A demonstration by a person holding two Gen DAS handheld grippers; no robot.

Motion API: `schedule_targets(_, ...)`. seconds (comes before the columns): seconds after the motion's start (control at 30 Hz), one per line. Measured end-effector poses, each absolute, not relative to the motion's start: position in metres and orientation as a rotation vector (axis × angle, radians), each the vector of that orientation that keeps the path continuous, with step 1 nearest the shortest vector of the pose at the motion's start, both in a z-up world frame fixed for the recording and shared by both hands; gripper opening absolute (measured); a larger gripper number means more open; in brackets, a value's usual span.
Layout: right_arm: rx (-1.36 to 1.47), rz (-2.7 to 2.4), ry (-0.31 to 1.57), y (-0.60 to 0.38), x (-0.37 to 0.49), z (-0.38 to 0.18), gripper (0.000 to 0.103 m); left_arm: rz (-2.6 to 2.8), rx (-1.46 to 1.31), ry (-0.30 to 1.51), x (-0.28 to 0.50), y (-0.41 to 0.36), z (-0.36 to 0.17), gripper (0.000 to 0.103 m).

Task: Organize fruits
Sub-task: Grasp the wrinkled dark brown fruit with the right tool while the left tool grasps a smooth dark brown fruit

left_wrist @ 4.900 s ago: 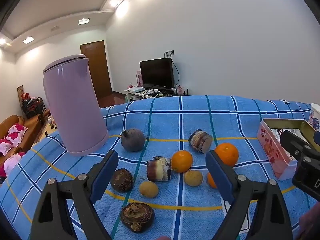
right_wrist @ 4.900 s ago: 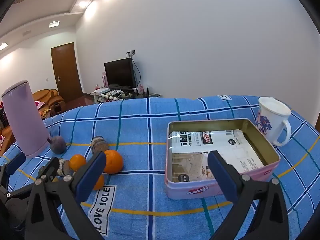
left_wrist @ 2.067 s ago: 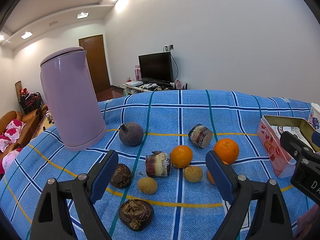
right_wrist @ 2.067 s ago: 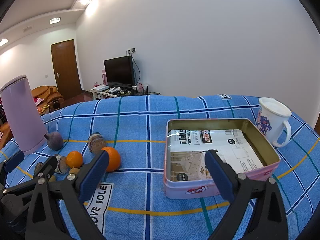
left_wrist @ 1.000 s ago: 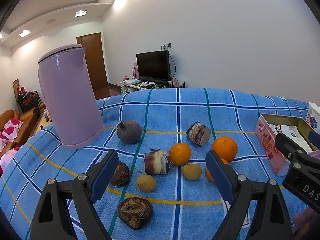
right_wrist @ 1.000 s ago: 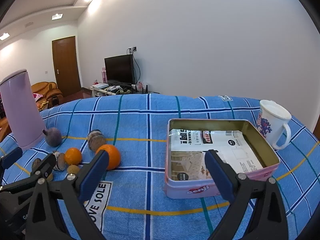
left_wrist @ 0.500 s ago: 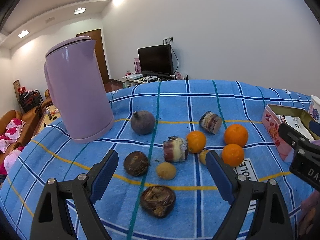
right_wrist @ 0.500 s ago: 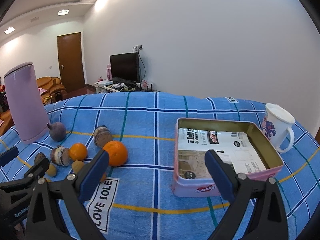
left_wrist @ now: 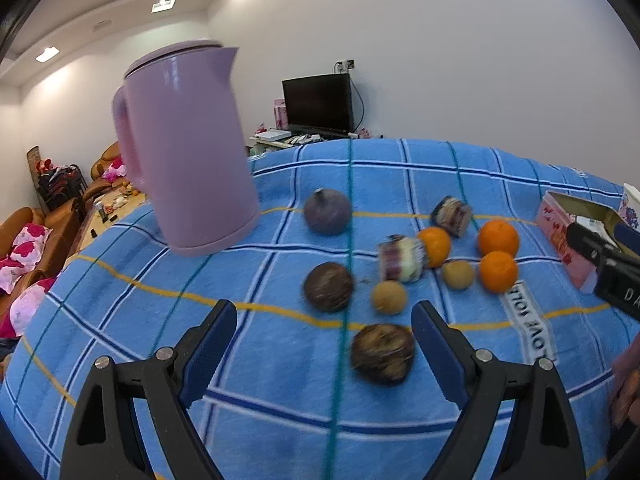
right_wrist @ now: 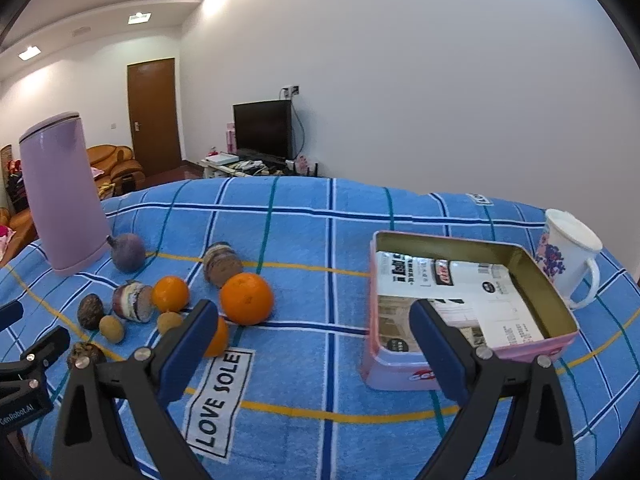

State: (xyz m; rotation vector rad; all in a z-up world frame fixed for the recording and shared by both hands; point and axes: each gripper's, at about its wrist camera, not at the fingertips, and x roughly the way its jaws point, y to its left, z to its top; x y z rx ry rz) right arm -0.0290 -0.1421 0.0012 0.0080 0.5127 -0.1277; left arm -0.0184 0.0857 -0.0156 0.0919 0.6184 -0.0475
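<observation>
Hovering low over the table covered with a blue checked cloth (left_wrist: 256, 364), the left gripper (left_wrist: 324, 344) has its two blue-padded fingers spread wide with nothing between them, and the dark brown wrinkled round fruit (left_wrist: 382, 353) lies just ahead, a little right of the middle of the gap, close to the right finger. This fruit is the nearest one in the lower centre of the left wrist view; I judge it the likely first pick, and the fingers would need a small shift to the right to centre on it. It is nearly round, so no long axis matters for the grasp. Behind it, toward the middle right of the frame, the other fruits are scattered: a second dark brown fruit (left_wrist: 329, 298), a small tan round fruit (left_wrist: 389, 297), and three oranges, one of them (left_wrist: 498, 277) beside the white label on the cloth. The right gripper (right_wrist: 314, 334), also wide apart and empty, points between the fruits and the pink rectangular tin box (right_wrist: 472, 308) at the right of its view, so it is nearer to the box, the probable destination.
</observation>
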Motion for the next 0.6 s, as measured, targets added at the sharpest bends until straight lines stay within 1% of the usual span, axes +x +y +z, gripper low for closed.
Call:
schedule_targets(0.03,0.006,-0.116,0.517,-0.141,-0.029,0.001,0.090,-0.046,0.094,0.625,-0.019,0.090,-0.017,0.090)
schedule_targets(0.13,0.000,-0.054,0.548,-0.132,-0.025,-0.002,0.080,-0.045,0.106,0.647,-0.016,0.096,-0.021,0.090)
schedule_targets(0.37,-0.044,0.072,0.588,-0.104,-0.024,-0.009,0.079,-0.105,0.123,0.706,-0.013,0.106,-0.028,0.090)
schedule_targets(0.5,0.024,0.255,0.659,-0.085,-0.020,-0.013,0.079,-0.121,0.121,0.722,-0.018,0.123,-0.028,0.090)
schedule_targets(0.6,0.015,0.369,0.702,-0.057,-0.014,-0.017,0.079,-0.094,0.136,0.733,-0.019,0.137,-0.025,0.090)
